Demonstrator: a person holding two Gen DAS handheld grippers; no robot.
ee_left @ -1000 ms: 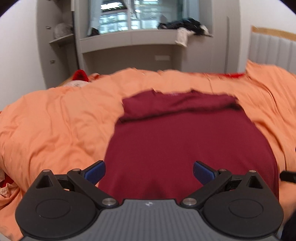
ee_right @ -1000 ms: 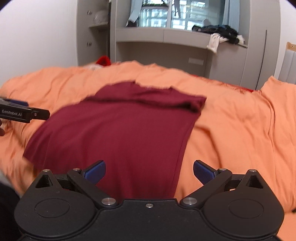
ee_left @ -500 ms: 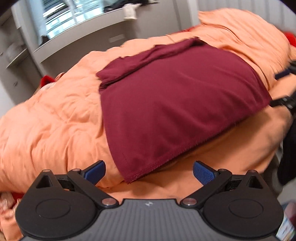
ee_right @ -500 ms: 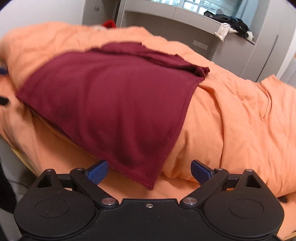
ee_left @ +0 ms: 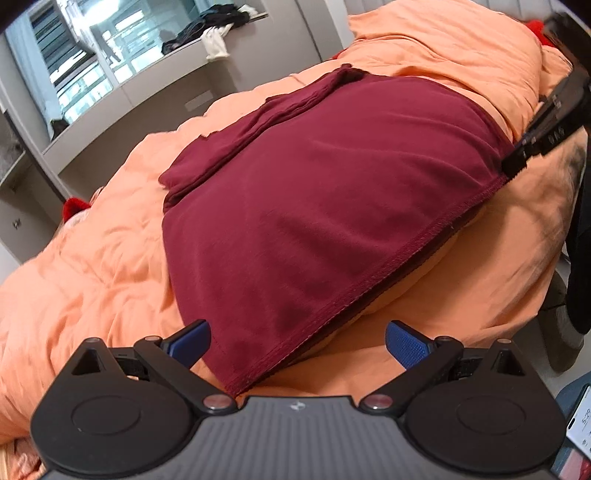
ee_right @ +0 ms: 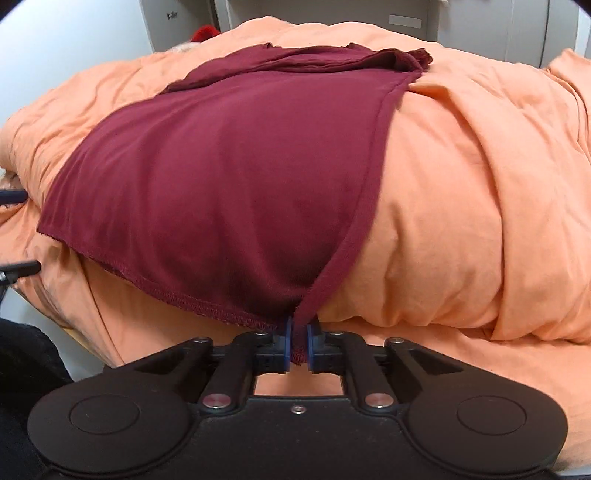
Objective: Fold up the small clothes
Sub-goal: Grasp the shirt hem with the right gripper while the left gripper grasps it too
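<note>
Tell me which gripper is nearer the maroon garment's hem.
Right. The right gripper is shut on the maroon garment's hem corner; the left gripper hangs open just short of the other corner, not touching.

an orange duvet [ee_left: 92,266] covers the bed; behind it a grey window ledge [ee_left: 155,88] holds dark clothes [ee_left: 207,26] and a white cloth [ee_left: 216,44]

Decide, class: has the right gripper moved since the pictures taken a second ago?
Yes. The right gripper has dropped toward the near edge of the orange duvet and is now shut on the maroon garment at its near hem corner.
</note>
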